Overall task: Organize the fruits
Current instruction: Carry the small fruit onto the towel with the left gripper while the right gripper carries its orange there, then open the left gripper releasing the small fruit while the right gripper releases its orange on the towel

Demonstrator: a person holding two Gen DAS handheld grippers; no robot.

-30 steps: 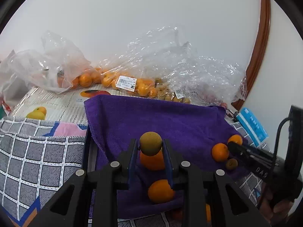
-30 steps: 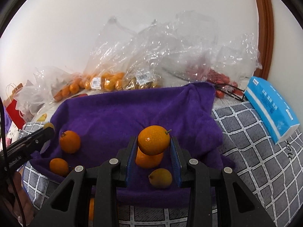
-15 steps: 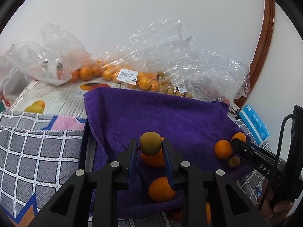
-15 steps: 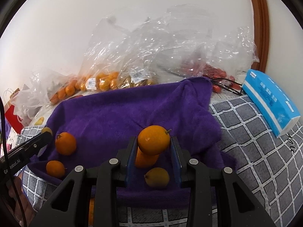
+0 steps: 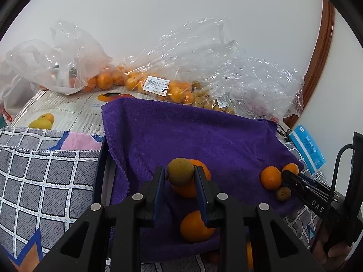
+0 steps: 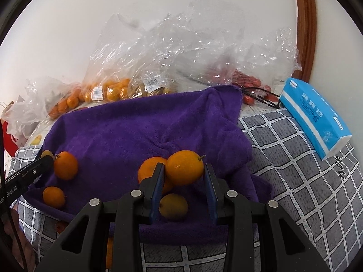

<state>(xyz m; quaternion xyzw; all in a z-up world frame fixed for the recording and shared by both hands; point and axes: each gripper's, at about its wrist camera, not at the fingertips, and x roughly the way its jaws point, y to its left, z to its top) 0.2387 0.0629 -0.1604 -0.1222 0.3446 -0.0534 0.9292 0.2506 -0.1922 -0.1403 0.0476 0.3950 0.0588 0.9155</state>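
Fruit [image 5: 180, 174] pinched in downward-tilted left gripper [image 5: 179, 175], orange [image 6: 184, 170] in right gripper [image 6: 184, 172].

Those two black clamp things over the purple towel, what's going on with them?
A person is sorting fruit with a handheld gripper in each hand. The left gripper is shut on a small brownish-green fruit, and the right gripper is shut on an orange. Both are held above the purple towel, where several more oranges and small fruits lie loose. Plastic bags of fruit sit behind by the wall.
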